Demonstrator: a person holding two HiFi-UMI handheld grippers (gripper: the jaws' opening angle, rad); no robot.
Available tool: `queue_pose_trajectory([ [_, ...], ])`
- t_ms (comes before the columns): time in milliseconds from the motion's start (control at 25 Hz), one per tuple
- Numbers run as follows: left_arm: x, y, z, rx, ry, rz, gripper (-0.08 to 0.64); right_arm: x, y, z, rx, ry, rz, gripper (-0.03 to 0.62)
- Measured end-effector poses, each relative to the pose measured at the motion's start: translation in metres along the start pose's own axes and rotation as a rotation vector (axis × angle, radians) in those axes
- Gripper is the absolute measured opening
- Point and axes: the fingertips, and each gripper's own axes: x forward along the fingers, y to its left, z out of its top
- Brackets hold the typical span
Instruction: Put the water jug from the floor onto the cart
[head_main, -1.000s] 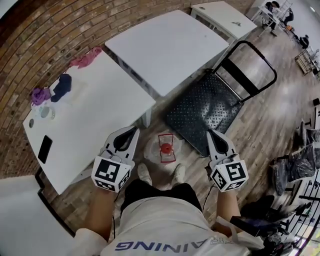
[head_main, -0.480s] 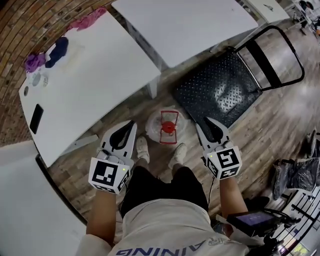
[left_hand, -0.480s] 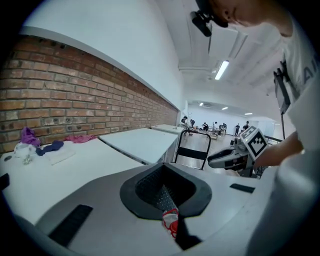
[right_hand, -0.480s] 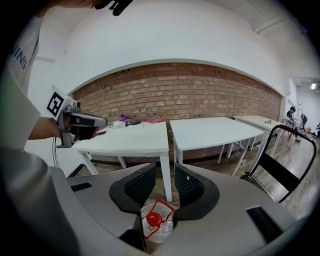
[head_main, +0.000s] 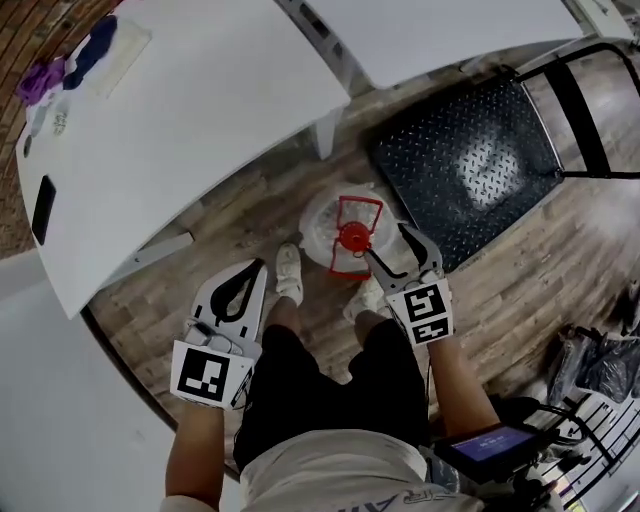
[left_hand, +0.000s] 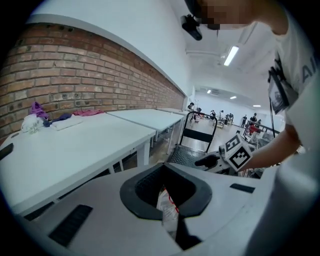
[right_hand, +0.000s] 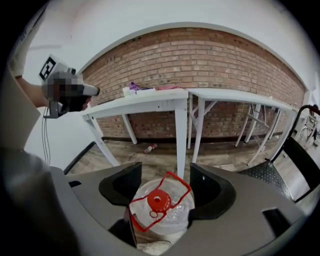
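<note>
— Water jug (head_main: 325, 215), clear plastic with a red cap and handle: where do we have it?
— Upright on the floor, just beside the near corner of the black diamond-plate cart (head_main: 470, 150). We judge the lift is left to do.
— Fingers?
— Those of our right gripper (head_main: 385, 242) have just been opening and stand apart over its red top. Those of our left gripper (head_main: 258, 268) are together, empty.

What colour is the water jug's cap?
Red; the cap shows best in the right gripper view.

The person wears black shorts (head_main: 320, 395), a white shirt (head_main: 330, 478) and pale shoes (head_main: 289, 272); the left gripper (head_main: 258, 265) and right gripper (head_main: 385, 243) are white with marker cubes (head_main: 210, 374).
</note>
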Motion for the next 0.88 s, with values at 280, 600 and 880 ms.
queue_pose_trajectory([
  [280, -0.008, 0.007, -0.048, -0.068, 0.088, 0.034, 0.002, 0.085, 0.018, -0.084, -0.029, 0.116, 0.027, 0.339],
  [600, -0.006, 0.022, -0.080, -0.074, 0.126, 0.050, 0.002, 0.133, 0.031, -0.135, -0.086, 0.200, 0.016, 0.354],
  [880, 0.002, 0.026, -0.082, -0.075, 0.126, 0.027, 0.002, 0.144, 0.030, -0.138, -0.082, 0.175, -0.053, 0.318],
])
